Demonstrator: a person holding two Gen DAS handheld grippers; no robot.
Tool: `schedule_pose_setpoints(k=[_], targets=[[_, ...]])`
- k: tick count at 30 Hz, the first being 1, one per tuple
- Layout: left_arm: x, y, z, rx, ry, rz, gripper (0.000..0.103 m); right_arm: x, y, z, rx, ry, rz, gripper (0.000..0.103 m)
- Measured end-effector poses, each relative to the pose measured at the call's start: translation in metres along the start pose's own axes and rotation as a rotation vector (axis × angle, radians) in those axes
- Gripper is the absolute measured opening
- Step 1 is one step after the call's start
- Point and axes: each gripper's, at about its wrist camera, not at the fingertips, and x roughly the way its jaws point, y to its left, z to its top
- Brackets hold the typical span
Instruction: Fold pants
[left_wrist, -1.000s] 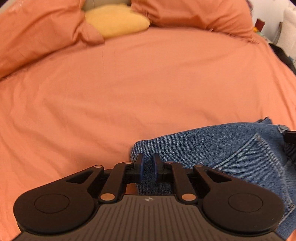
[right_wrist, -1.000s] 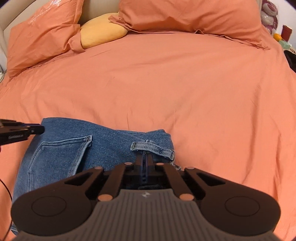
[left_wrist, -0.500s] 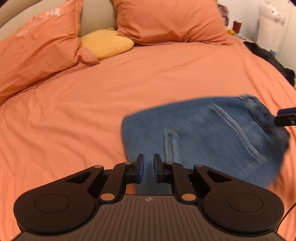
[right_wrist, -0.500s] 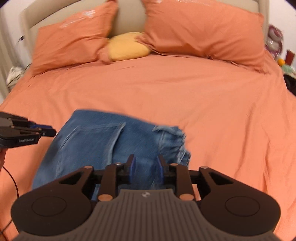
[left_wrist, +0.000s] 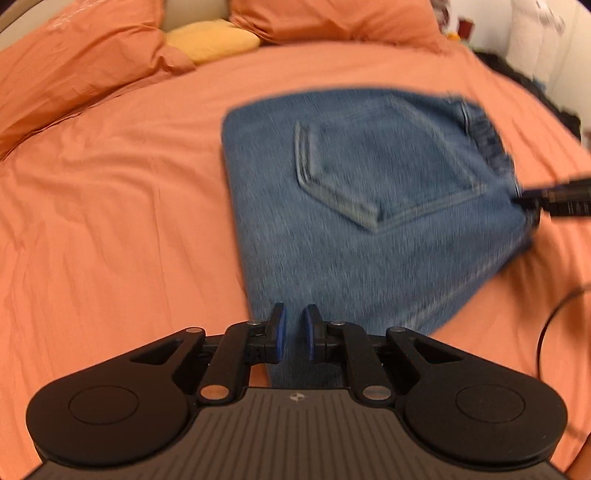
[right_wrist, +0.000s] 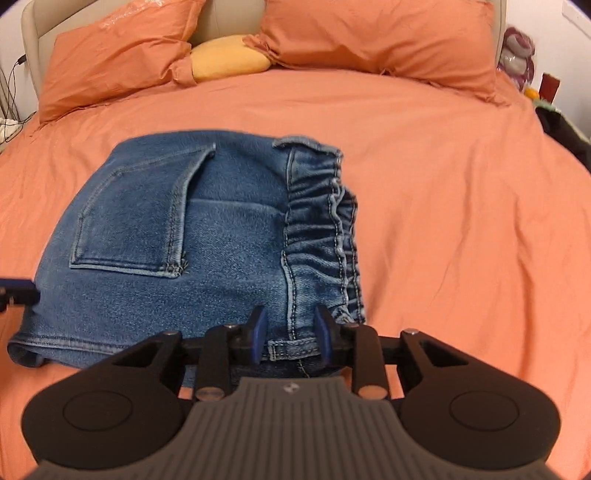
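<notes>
The folded blue jeans (right_wrist: 207, 236) lie flat on the orange bed, back pocket up, elastic waistband to the right. They also show, blurred, in the left wrist view (left_wrist: 369, 206). My right gripper (right_wrist: 290, 334) is open, its jaws apart over the near edge of the waistband, holding nothing. My left gripper (left_wrist: 294, 334) is open with a narrow gap, above the jeans' near left edge, holding nothing. The right gripper's tip shows at the right edge of the left wrist view (left_wrist: 554, 195). The left gripper's tip shows at the left edge of the right wrist view (right_wrist: 18, 291).
Two orange pillows (right_wrist: 122, 48) (right_wrist: 376, 40) and a yellow cushion (right_wrist: 229, 61) lie at the headboard. Dark clothing (right_wrist: 565, 133) and a stuffed toy (right_wrist: 517, 59) sit off the bed's right side. A black cable (left_wrist: 554, 332) lies at the right.
Both grippers have let go of the jeans and pulled back and up. The right gripper went from shut to open. The jeans now lie folded on the bed.
</notes>
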Motion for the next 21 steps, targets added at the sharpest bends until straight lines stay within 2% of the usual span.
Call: schedule_pose_setpoints(k=[1, 3, 6, 9, 13, 17, 19, 20, 21], targets=[[0.005, -0.002, -0.006, 0.007, 0.031, -0.009, 0.014, 0.004, 0.002, -0.001, -0.002, 0.0, -0.003, 0.024], [0.006, -0.003, -0.014, 0.002, 0.007, 0.001, 0.014, 0.008, 0.005, -0.004, -0.002, -0.014, -0.016, 0.024], [0.004, 0.006, -0.012, -0.091, 0.041, -0.02, 0.014, 0.009, 0.01, -0.009, -0.007, -0.04, -0.04, 0.024], [0.002, 0.009, -0.028, -0.09, 0.084, -0.034, 0.015, 0.009, 0.008, -0.009, 0.009, -0.042, -0.037, 0.024], [-0.009, 0.014, -0.04, -0.152, 0.085, -0.037, 0.015, 0.008, 0.005, -0.008, 0.03, -0.033, -0.024, 0.024], [-0.026, 0.005, -0.038, -0.076, 0.102, -0.012, 0.015, 0.006, 0.009, -0.004, 0.009, -0.021, -0.041, 0.024], [-0.04, 0.008, -0.04, -0.074, 0.07, -0.013, 0.018, -0.003, 0.011, 0.0, -0.01, -0.022, -0.043, 0.025], [-0.048, 0.011, -0.038, -0.086, 0.047, -0.014, 0.025, -0.01, 0.009, 0.003, -0.008, -0.033, -0.036, 0.031], [-0.054, 0.016, -0.036, -0.104, 0.023, -0.015, 0.034, -0.018, 0.007, 0.004, 0.007, -0.051, -0.012, 0.046]])
